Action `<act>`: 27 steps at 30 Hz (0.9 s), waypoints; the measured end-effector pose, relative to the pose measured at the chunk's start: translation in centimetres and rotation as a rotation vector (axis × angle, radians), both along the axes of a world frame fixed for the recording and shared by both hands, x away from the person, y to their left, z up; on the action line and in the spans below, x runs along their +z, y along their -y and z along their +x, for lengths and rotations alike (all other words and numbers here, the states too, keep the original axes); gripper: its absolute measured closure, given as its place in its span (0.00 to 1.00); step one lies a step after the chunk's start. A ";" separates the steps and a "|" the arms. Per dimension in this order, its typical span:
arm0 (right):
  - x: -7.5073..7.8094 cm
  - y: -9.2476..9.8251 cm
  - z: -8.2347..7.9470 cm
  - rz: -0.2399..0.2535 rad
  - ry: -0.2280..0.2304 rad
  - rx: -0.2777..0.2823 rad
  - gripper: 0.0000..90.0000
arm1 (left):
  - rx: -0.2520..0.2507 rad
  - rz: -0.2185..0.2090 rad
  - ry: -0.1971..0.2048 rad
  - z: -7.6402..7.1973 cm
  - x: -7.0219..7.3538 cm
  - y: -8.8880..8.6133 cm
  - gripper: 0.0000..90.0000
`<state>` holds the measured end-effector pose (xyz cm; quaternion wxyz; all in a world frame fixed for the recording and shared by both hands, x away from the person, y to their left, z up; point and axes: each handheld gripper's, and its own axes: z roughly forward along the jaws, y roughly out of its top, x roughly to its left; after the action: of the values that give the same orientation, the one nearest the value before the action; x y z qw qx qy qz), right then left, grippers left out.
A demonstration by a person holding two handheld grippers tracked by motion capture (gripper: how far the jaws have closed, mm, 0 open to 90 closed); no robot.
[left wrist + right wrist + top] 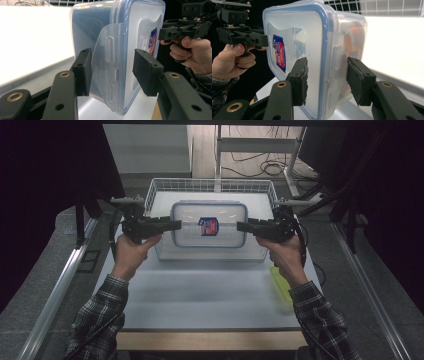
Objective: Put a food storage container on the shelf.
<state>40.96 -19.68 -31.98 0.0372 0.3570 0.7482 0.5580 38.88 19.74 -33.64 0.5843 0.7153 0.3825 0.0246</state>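
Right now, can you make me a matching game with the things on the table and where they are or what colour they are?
Things:
1. plastic box
2. wire basket
3. yellow thing
4. sticker

Matches:
A. red and blue, on the box lid
B. white, under the box
C. held at both ends by the hand-held grippers
D. at the table's right edge

Pairs: 1-C, 2-B, 3-D, 4-A

Black two-jaw left gripper (176, 225) and right gripper (240, 226) are seen: brass-ringed bolt holes, square black pads (302, 80), black trailing cables. Plaid sleeves (102, 310) are worn on both forearms.
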 end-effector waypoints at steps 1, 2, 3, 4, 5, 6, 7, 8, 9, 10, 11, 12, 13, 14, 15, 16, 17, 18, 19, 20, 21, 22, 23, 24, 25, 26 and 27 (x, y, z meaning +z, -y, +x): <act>0.2 -0.1 0.2 0.002 0.001 -0.002 0.59 | 0.000 0.000 0.001 0.2 0.2 -0.1 0.57; 0.4 -0.1 0.4 0.003 0.004 -0.003 0.59 | 0.001 0.001 0.001 0.5 0.5 -0.1 0.57; 0.7 -0.1 0.7 0.001 0.006 -0.001 0.59 | 0.003 0.001 0.002 0.7 0.7 -0.1 0.57; 0.8 -0.2 0.9 0.004 0.008 -0.003 0.59 | 0.004 0.000 0.005 0.9 0.9 -0.2 0.57; 1.0 -0.2 1.2 0.010 0.007 -0.006 0.59 | 0.006 0.000 0.006 1.2 1.1 -0.2 0.57; 1.2 -0.2 1.5 0.012 0.008 -0.006 0.59 | 0.007 0.000 0.007 1.4 1.2 -0.2 0.57; 1.4 -0.3 1.7 0.014 0.004 -0.007 0.59 | 0.009 -0.001 0.010 1.6 1.4 -0.3 0.57; 1.5 -0.3 2.0 0.019 0.011 -0.008 0.59 | 0.011 -0.005 0.008 1.9 1.5 -0.3 0.57; 1.7 -0.4 2.3 0.018 0.010 -0.009 0.59 | 0.012 -0.004 0.008 2.1 1.6 -0.4 0.57; 1.8 -0.4 2.5 0.023 0.010 -0.012 0.59 | 0.014 -0.005 0.008 2.4 1.6 -0.4 0.57; 1.9 -0.5 2.9 0.023 0.010 -0.013 0.58 | 0.015 -0.007 0.005 2.6 1.7 -0.4 0.57; 2.1 -0.5 3.1 0.023 0.004 -0.015 0.58 | 0.016 -0.009 0.004 2.9 1.7 -0.4 0.57; 2.1 -0.5 3.4 0.030 0.007 -0.019 0.58 | 0.017 -0.012 0.003 3.1 1.7 -0.4 0.57; 2.2 -0.5 3.7 0.037 0.003 -0.021 0.58 | 0.019 -0.014 0.003 3.3 1.7 -0.4 0.57; 2.2 -0.5 3.9 0.042 0.001 -0.025 0.58 | 0.020 -0.016 -0.002 3.5 1.7 -0.4 0.57; 2.3 -0.5 4.2 0.043 -0.001 -0.029 0.58 | 0.023 -0.017 -0.003 3.7 1.6 -0.4 0.57; 2.3 -0.5 4.4 0.044 -0.003 -0.031 0.58 | 0.024 -0.016 -0.004 3.9 1.6 -0.4 0.57; 2.3 -0.5 4.5 0.047 -0.008 -0.032 0.58 | 0.028 -0.015 -0.005 4.1 1.6 -0.3 0.56; 2.2 -0.5 4.7 0.047 -0.009 -0.034 0.58 | 0.030 -0.010 -0.007 4.2 1.6 -0.2 0.56; 2.1 -0.5 4.9 0.048 -0.012 -0.036 0.58 | 0.035 -0.002 -0.008 4.3 1.6 -0.1 0.56; 2.1 -0.5 5.0 0.045 -0.014 -0.038 0.58 | 0.041 0.005 -0.011 4.5 1.6 0.0 0.55; 2.0 -0.5 5.2 0.043 -0.015 -0.042 0.58 | 0.045 0.010 -0.014 4.6 1.5 0.1 0.55; 1.9 -0.6 5.3 0.042 -0.018 -0.047 0.58 | 0.047 0.005 -0.017 4.7 1.4 0.1 0.55; 1.9 -0.6 5.4 0.044 -0.020 -0.050 0.58 | 0.052 0.001 -0.015 4.8 1.3 0.1 0.54; 1.8 -0.6 5.5 0.048 -0.020 -0.052 0.57 | 0.056 0.001 -0.012 4.8 1.3 0.2 0.54; 1.7 -0.6 5.6 0.048 -0.022 -0.054 0.57 | 0.058 0.001 -0.009 4.8 1.3 0.2 0.54; 1.7 -0.6 5.6 0.051 -0.026 -0.056 0.57 | 0.060 0.004 -0.007 4.9 1.3 0.2 0.54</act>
<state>46.57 -19.12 -30.28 0.0342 0.3858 0.7239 0.5709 43.74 19.52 -32.30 0.5807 0.7047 0.4057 0.0404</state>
